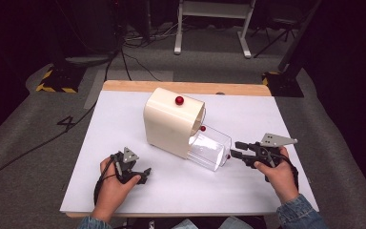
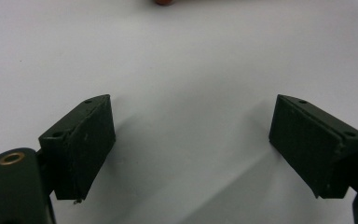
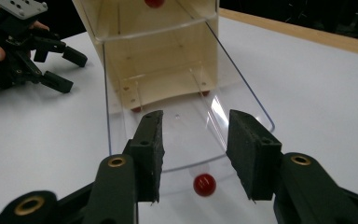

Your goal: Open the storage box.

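A cream box [image 1: 169,125] with a rounded top and a red knob [image 1: 179,100] stands mid-table. A clear drawer [image 1: 210,148] sticks out of its right side, pulled partway toward my right hand. In the right gripper view the drawer [image 3: 168,93] has a small red knob [image 3: 204,184] on its front. My right gripper [image 3: 196,140] is open, its jaws either side of that knob without touching it. In the high view the right gripper [image 1: 235,149] points at the drawer front. My left gripper [image 1: 146,174] rests open near the front left; between its fingers [image 2: 191,135] is bare table.
The white table top [image 1: 124,119] has a wooden strip [image 1: 186,87] along its far edge. My left gripper [image 3: 72,70] also appears at the upper left of the right gripper view. Grey floor with cables [image 1: 38,143] and stands surrounds the table.
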